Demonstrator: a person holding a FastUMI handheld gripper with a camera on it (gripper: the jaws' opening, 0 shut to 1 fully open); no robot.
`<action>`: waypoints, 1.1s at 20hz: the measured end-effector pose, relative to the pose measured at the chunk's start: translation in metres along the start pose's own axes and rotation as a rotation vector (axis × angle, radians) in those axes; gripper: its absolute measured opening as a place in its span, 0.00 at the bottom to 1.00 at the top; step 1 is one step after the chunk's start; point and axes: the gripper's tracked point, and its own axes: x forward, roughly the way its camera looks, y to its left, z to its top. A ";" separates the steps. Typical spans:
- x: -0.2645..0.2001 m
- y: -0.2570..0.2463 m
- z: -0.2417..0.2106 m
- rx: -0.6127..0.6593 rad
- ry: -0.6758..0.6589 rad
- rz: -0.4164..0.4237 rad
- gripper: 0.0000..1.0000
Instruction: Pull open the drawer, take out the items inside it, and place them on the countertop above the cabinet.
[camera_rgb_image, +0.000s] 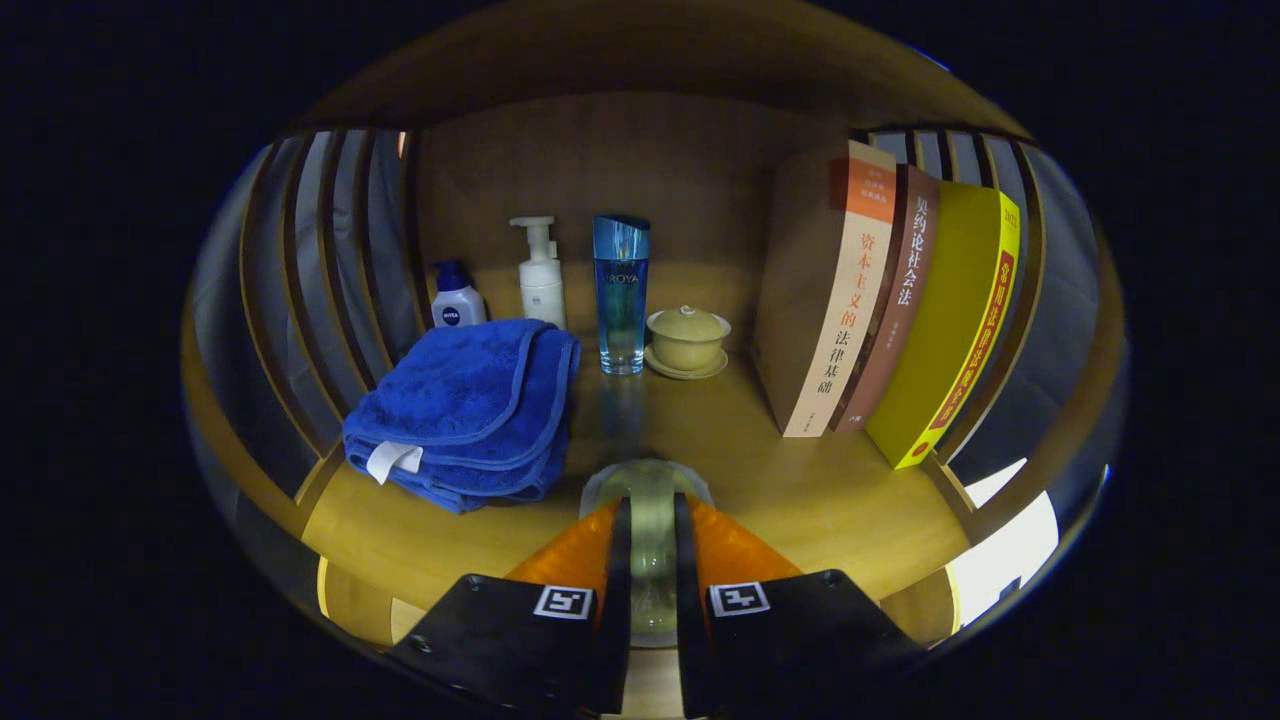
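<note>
Tongs (652, 530) clamp clear item (650, 490) | towel (465, 410) left | books (880, 300) right | countertop (780, 480) open ahead

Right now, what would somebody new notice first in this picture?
Probably the folded bright blue towel lying on the wooden countertop, beyond the tongs, and the three tall books leaning across from it. The tongs' orange fingers pinch a clear glass item, too blurred to name.

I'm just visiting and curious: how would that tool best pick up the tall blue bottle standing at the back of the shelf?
Probably by the clear lower body of the tall blue bottle, approached straight from the front with fingers either side. It stands upright and narrow, with gaps toward the pump bottle and lidded cup. The hand-held gripper already holds a pale translucent item.
</note>
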 end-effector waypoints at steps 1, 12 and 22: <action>0.000 0.005 -0.005 0.004 0.001 0.011 0.31; -0.027 0.020 0.009 0.007 -0.064 0.067 0.97; -0.156 0.040 0.073 0.006 -0.347 0.158 0.98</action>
